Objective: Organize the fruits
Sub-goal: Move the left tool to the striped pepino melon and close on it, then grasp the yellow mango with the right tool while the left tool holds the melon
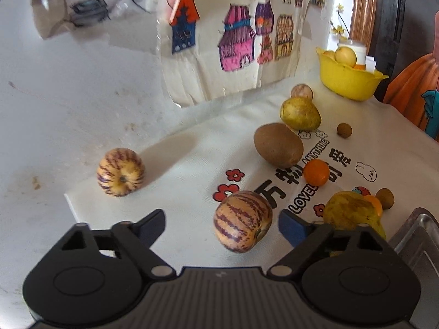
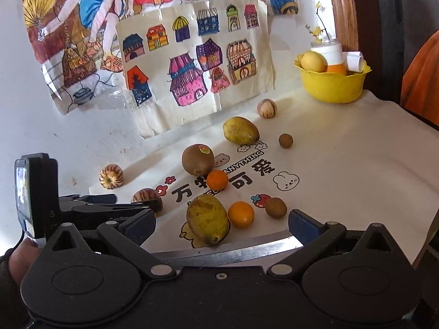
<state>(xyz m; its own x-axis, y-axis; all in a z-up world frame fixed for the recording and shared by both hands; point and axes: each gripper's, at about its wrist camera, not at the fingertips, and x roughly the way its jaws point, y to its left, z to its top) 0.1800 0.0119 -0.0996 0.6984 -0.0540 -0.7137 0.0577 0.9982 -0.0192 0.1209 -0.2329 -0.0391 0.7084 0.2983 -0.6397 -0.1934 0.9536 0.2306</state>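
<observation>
A striped cream-and-purple melon (image 1: 242, 220) lies on the white printed mat (image 1: 384, 148) between the fingers of my left gripper (image 1: 222, 215). The jaws stand open, with a clear gap on the melon's left side. In the right wrist view the left gripper (image 2: 104, 205) sits low beside this melon (image 2: 146, 198). My right gripper (image 2: 221, 226) is open above a metal tray rim (image 2: 233, 249). A yellow-green mango (image 2: 207, 219) lies just ahead of its fingers, untouched. An orange fruit (image 2: 241, 214) and a brown fruit (image 2: 276, 207) lie beside the mango.
Further out lie a second striped melon (image 1: 120, 172), a kiwi (image 1: 278, 145), a small orange (image 1: 316, 172), a green mango (image 1: 300, 113) and a small brown fruit (image 1: 344, 130). A yellow bowl (image 1: 351, 82) with fruit stands at the back right. Coloured drawings hang behind.
</observation>
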